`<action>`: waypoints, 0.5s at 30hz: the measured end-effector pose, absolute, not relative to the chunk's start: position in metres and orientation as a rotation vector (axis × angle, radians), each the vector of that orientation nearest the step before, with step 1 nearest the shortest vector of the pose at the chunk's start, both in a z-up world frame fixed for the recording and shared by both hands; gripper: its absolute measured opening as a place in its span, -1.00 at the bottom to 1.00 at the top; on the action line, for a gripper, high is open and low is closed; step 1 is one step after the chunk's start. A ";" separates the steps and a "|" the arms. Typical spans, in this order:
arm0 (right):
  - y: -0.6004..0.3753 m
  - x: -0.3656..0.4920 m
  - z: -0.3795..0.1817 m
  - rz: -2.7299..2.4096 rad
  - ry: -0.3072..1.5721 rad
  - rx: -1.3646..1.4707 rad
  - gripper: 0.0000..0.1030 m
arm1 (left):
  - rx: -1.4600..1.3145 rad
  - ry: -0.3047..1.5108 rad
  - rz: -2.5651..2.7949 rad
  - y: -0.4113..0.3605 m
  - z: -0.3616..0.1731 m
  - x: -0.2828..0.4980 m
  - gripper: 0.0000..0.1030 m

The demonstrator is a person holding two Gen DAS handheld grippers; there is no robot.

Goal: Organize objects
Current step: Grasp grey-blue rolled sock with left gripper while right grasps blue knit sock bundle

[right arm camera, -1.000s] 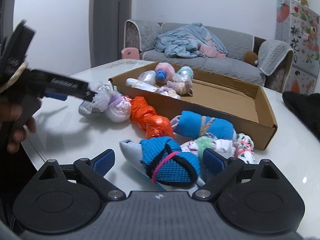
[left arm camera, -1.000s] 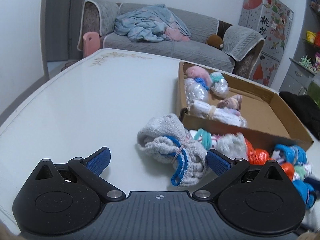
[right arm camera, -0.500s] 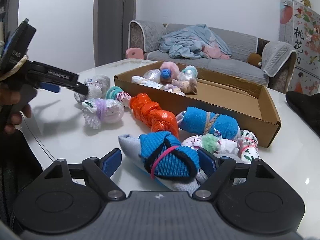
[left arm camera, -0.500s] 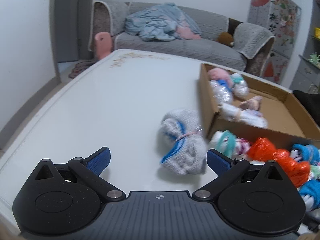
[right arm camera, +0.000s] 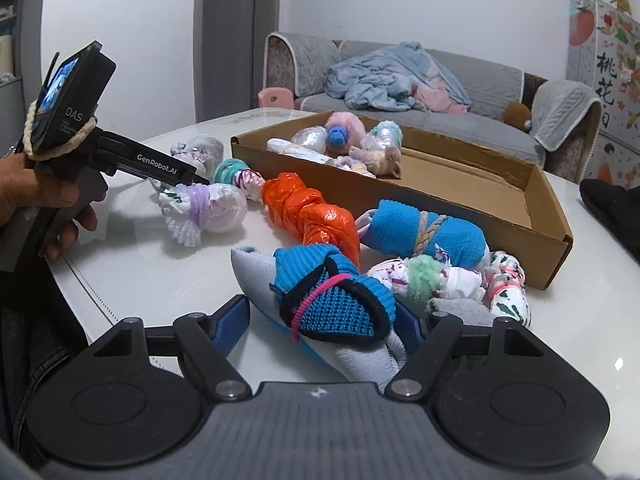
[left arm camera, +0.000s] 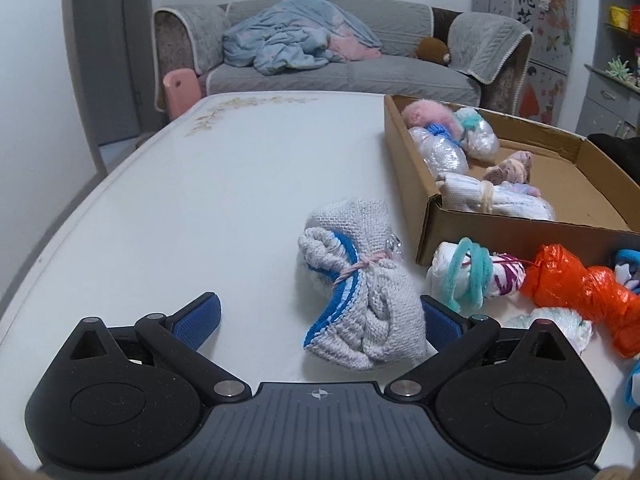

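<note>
My left gripper is open. A grey knit bundle with blue trim lies on the white table between its fingers, close to the right finger. My right gripper is open around a blue and grey bundle tied with a pink band, its jaws narrowed toward it. A cardboard box holds several wrapped bundles at its left end. It also shows in the right wrist view. An orange bundle, a blue roped roll and white bundles lie in front of the box.
The left gripper's body shows in the right wrist view above a white and purple bundle. A grey sofa with a blue blanket stands beyond the table. A dark garment lies right of the box.
The left gripper swung right and closer, so the grey bundle now sits between its fingers. The right gripper's fingers have closed in toward the blue and grey bundle.
</note>
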State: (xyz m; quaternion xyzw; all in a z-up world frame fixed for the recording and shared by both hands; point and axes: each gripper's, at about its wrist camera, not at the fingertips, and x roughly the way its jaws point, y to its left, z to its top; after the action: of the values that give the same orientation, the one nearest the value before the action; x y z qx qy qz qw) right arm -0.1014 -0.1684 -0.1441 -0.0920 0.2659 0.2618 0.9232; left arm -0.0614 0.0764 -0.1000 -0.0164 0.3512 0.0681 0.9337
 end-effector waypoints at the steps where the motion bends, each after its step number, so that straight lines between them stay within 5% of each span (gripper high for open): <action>1: -0.168 -0.102 -0.144 0.535 0.539 -0.187 0.28 | -0.031 0.719 0.137 0.077 -0.100 -0.061 1.00; 6: -0.169 -0.112 -0.140 0.545 0.498 -0.170 0.22 | -0.025 0.720 0.113 0.077 -0.098 -0.060 0.92; 10: -0.171 -0.116 -0.138 0.548 0.473 -0.165 0.22 | -0.011 0.681 0.058 0.071 -0.094 -0.070 0.08; 15: -0.177 -0.119 -0.131 0.548 0.459 -0.129 0.20 | -0.038 0.664 0.045 0.072 -0.090 -0.080 -0.15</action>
State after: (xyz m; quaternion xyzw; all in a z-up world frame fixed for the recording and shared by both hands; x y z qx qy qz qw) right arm -0.1190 -0.1774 -0.1311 -0.0631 0.2246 0.2682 0.9347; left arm -0.0796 0.0718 -0.0896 -0.0189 0.3260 0.0220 0.9449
